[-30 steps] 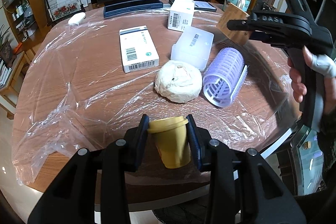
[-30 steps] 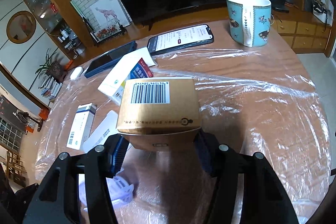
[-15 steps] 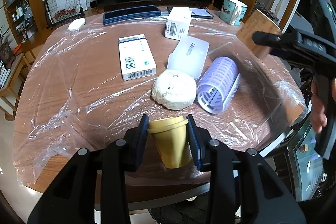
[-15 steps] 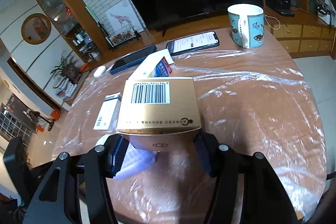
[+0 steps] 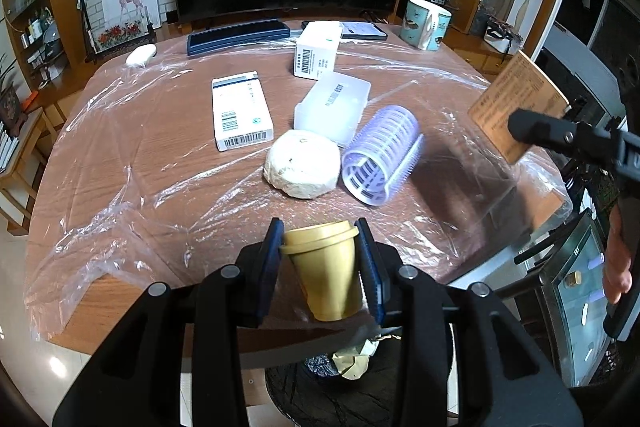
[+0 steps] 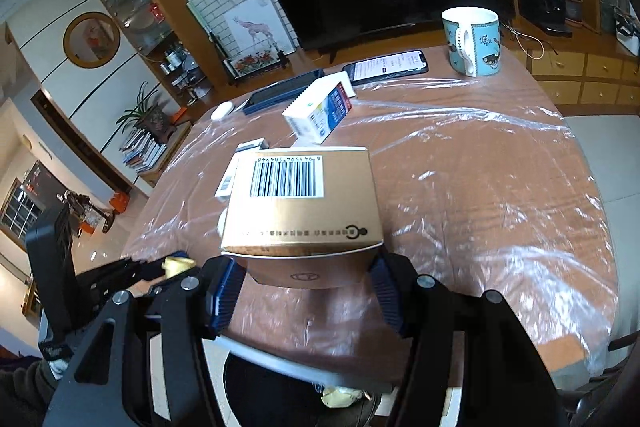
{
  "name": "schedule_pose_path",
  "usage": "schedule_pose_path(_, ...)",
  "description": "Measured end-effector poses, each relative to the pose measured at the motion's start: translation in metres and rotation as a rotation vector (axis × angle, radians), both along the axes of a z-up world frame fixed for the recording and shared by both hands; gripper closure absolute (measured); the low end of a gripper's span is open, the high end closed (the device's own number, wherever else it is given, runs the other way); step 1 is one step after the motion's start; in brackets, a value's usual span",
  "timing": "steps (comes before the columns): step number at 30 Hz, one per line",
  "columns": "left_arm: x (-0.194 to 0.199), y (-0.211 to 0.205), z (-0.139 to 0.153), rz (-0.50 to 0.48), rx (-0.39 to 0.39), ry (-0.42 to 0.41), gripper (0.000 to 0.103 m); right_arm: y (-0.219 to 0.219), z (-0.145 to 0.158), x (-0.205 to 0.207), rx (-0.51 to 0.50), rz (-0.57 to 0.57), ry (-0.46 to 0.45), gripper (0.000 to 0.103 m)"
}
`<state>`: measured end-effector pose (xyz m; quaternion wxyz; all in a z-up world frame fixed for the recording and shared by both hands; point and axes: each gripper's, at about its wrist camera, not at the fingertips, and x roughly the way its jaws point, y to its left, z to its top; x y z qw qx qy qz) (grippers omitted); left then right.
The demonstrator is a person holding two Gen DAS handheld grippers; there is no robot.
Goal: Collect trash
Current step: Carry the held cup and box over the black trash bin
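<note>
My left gripper (image 5: pixel 320 267) is shut on a small yellow cup (image 5: pixel 326 271), held over the table's near edge. My right gripper (image 6: pixel 302 287) is shut on a brown cardboard box (image 6: pixel 304 203) with a barcode, also at the near edge; the box shows at the right in the left wrist view (image 5: pixel 516 103). A black trash bin (image 5: pixel 344 387) with crumpled trash sits below the table edge, under both grippers (image 6: pixel 304 403). On the table lie a white lump (image 5: pixel 302 169), a purple hair roller (image 5: pixel 380 161), a clear plastic box (image 5: pixel 332 107) and two white cartons (image 5: pixel 240 111) (image 5: pixel 318 53).
The round wooden table (image 5: pixel 120 131) is covered in crinkled plastic film. At its far side stand a teal mug (image 6: pixel 474 41), a phone (image 6: pixel 386 65), a dark flat case (image 5: pixel 238 35) and a white mouse (image 5: pixel 141 53). A TV stands behind.
Both grippers have pulled back toward the table's near edge and over the bin, each keeping its load. The right gripper with the box has moved right and lower in the left wrist view.
</note>
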<state>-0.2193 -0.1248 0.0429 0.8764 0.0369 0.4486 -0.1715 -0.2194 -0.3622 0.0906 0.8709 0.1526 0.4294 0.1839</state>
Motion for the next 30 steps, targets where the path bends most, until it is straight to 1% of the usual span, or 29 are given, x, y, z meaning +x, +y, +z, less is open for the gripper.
schedule_pose_path(3, -0.006, -0.003, 0.000, -0.004, 0.004, -0.002, 0.065, 0.001, -0.001, -0.011, 0.002, 0.010, 0.004, 0.046)
schedule_pose_path(9, -0.013, -0.005, 0.000, -0.005, 0.007, -0.004, 0.065, 0.004, -0.003, -0.028, -0.029, 0.036, 0.011, 0.046)
schedule_pose_path(14, -0.022, -0.009, 0.000, -0.006, 0.011, -0.005, 0.065, 0.011, -0.002, -0.038, -0.113, 0.054, -0.006, 0.046)
schedule_pose_path(19, -0.030, -0.012, 0.000, -0.013, 0.017, -0.007, 0.065, 0.021, -0.001, -0.049, -0.165, 0.088, -0.022, 0.046)
schedule_pose_path(24, -0.044, -0.014, 0.000, -0.022, 0.023, -0.006, 0.065, 0.026, 0.000, -0.060, -0.178, 0.113, -0.029, 0.046)
schedule_pose_path(30, -0.056, -0.016, -0.002, -0.035, 0.033, 0.001, 0.065, 0.025, -0.002, -0.076, -0.160, 0.129, -0.012, 0.046)
